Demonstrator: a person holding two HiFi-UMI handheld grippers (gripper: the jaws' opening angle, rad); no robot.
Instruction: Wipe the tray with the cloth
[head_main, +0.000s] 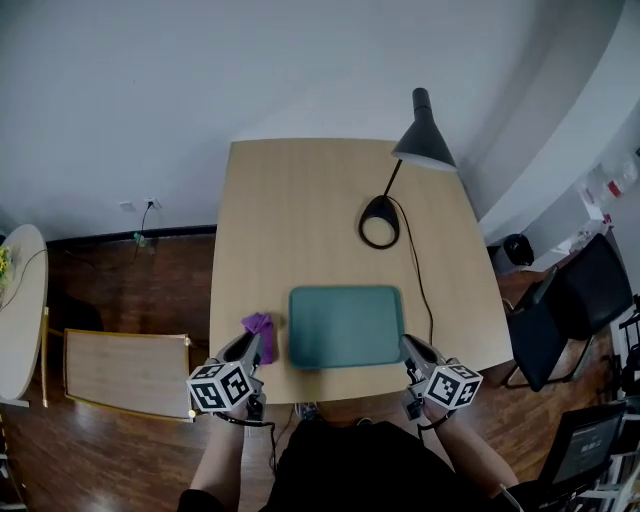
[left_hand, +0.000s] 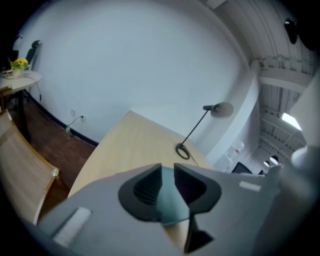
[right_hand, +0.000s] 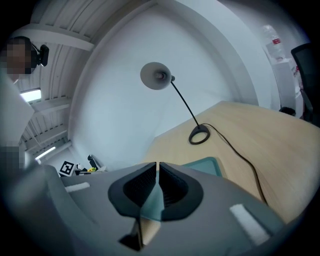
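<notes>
Saw the teal tray (head_main: 345, 326) flat near the desk's (head_main: 300, 200) front edge, purple cloth (head_main: 260, 323) bunched at its left side. Left gripper (head_main: 254, 346) slack and empty by the cloth, handy for grabbing; right gripper (head_main: 410, 348) clenched on nothing near the tray's front-right corner.

a pale wooden table (head_main: 300, 190) stands against a plain white wall (head_main: 200, 70), with a black desk lamp (head_main: 422, 138) at its far right and its cord (head_main: 419, 282) trailing forward. dark wood floor (head_main: 130, 290); a round white side table (head_main: 22, 300) and wooden bench (head_main: 125, 372) at left, black chairs (head_main: 590, 290) at right.
</notes>
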